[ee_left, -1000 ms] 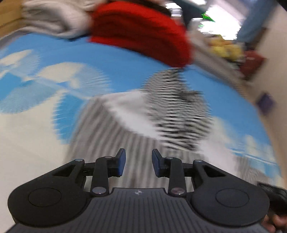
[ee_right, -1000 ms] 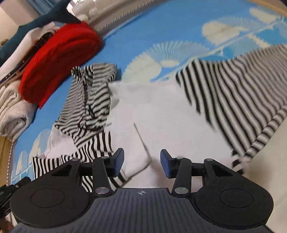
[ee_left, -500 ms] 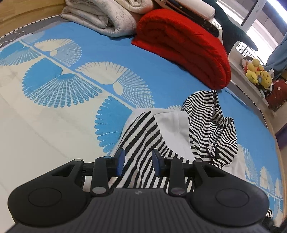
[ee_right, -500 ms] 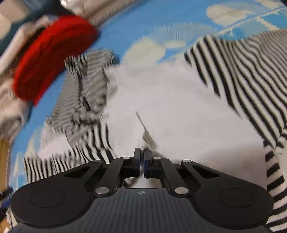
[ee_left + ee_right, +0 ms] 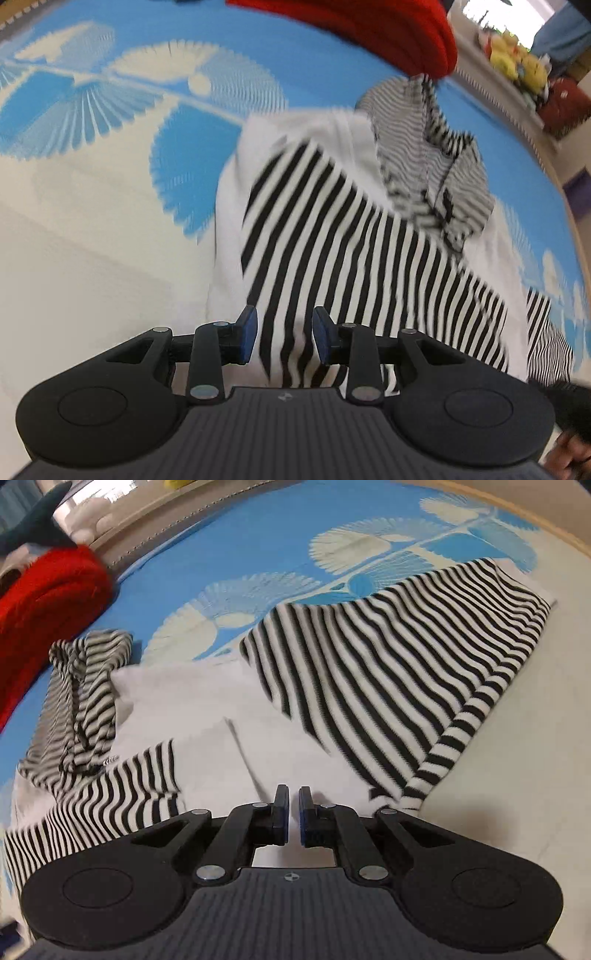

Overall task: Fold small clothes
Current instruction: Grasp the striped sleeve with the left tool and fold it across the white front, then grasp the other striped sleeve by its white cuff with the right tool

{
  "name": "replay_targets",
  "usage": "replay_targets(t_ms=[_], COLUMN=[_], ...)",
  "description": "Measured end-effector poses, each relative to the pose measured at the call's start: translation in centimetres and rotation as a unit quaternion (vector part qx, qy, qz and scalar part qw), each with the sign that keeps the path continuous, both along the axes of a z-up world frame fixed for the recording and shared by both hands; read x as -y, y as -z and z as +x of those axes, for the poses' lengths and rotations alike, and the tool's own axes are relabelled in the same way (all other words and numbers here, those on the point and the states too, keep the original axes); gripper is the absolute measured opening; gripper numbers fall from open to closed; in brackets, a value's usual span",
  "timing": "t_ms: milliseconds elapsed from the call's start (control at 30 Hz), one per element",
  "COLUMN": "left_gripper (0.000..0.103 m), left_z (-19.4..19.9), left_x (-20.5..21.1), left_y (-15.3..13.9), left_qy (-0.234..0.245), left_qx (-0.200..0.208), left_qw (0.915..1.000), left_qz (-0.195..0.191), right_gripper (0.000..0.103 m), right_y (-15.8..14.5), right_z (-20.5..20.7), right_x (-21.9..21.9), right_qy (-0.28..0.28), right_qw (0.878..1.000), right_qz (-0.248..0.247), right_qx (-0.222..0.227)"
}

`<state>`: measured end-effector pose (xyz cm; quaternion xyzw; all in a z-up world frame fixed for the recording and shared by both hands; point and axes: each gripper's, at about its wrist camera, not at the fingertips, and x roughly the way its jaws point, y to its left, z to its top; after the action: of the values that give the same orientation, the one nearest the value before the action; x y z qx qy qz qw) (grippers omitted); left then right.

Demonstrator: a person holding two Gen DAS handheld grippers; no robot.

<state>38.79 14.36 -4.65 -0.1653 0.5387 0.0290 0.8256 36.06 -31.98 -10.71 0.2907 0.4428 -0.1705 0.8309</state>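
A small hooded top (image 5: 354, 236) with a white body and black-and-white striped sleeves lies flat on the blue and cream bedspread (image 5: 92, 206). One striped sleeve (image 5: 343, 266) is folded across the body. My left gripper (image 5: 283, 335) is open, with that sleeve's cuff end between its pads. In the right wrist view the top's white body (image 5: 207, 701) lies ahead, the folded sleeve (image 5: 399, 686) to the right and the striped hood (image 5: 85, 698) to the left. My right gripper (image 5: 291, 814) is shut on the white hem at the near edge.
A folded red blanket (image 5: 354, 26) lies at the far end of the bed, also in the right wrist view (image 5: 40, 605). Plush toys (image 5: 517, 62) sit on a ledge beyond. The second striped sleeve (image 5: 110, 797) lies at the near left.
My left gripper came down close over the folded striped sleeve. My right gripper shut on the white hem half a second ago and stays shut; the view has steadied.
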Motion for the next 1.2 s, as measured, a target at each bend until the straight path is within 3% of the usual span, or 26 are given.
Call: replay_targets(t_ms=[33,133,233,300,333,433,500,567,633,900,1067,1200], left_gripper=[0.035,0.036,0.036,0.035,0.035,0.035,0.036,0.035,0.036,0.044,0.045,0.045], left_z=[-0.2,-0.4,-0.6,-0.7,-0.9,-0.8,-0.8,-0.8,-0.8,-1.8,-1.9,-1.8], left_x=[-0.1,-0.3,-0.8,-0.4,-0.1,0.9,1.1,1.4,1.9,6.0,9.1,10.5], left_y=[0.7,2.5,2.5,1.6,1.1,0.2,1.3,2.7,2.1,-3.6,-4.4,-4.1], left_qy=[0.003,0.022,0.032,0.028,0.03,0.052,0.06,0.071,0.078,0.116,0.135,0.135], left_qx=[-0.009,-0.051,-0.055,-0.043,-0.029,-0.004,-0.025,-0.059,-0.055,0.027,0.044,0.046], left_qw=[0.9999,0.9965,0.9956,0.996,0.9969,0.9983,0.9977,0.9952,0.9942,0.9898,0.9871,0.9873], left_qz=[0.003,0.062,0.069,0.073,0.066,0.027,0.016,0.032,0.049,0.077,0.074,0.069], right_gripper=[0.008,0.031,0.037,0.037,0.037,0.038,0.039,0.039,0.039,0.047,0.047,0.047], right_y=[-0.6,-1.8,0.0,1.9,2.4,2.0,1.4,1.2,1.1,-2.4,-3.3,-3.0], right_z=[0.0,0.7,1.9,2.6,2.5,2.3,2.1,1.7,1.3,0.6,-0.9,-2.0], right_x=[-0.1,-0.4,-0.4,-0.3,0.1,0.6,0.4,0.9,1.4,3.4,7.2,11.6], right_qy=[-0.01,-0.058,-0.082,-0.074,-0.06,-0.053,-0.064,-0.056,-0.05,-0.06,-0.034,0.012], right_qw=[1.0,0.992,0.988,0.991,0.992,0.992,0.994,0.993,0.993,0.997,0.999,0.999], right_qz=[0.004,0.062,0.122,0.109,0.108,0.11,0.093,0.097,0.099,0.053,0.027,0.034], right_qx=[0.026,0.094,0.052,-0.021,-0.034,-0.024,-0.017,-0.023,-0.024,0.008,0.022,0.025])
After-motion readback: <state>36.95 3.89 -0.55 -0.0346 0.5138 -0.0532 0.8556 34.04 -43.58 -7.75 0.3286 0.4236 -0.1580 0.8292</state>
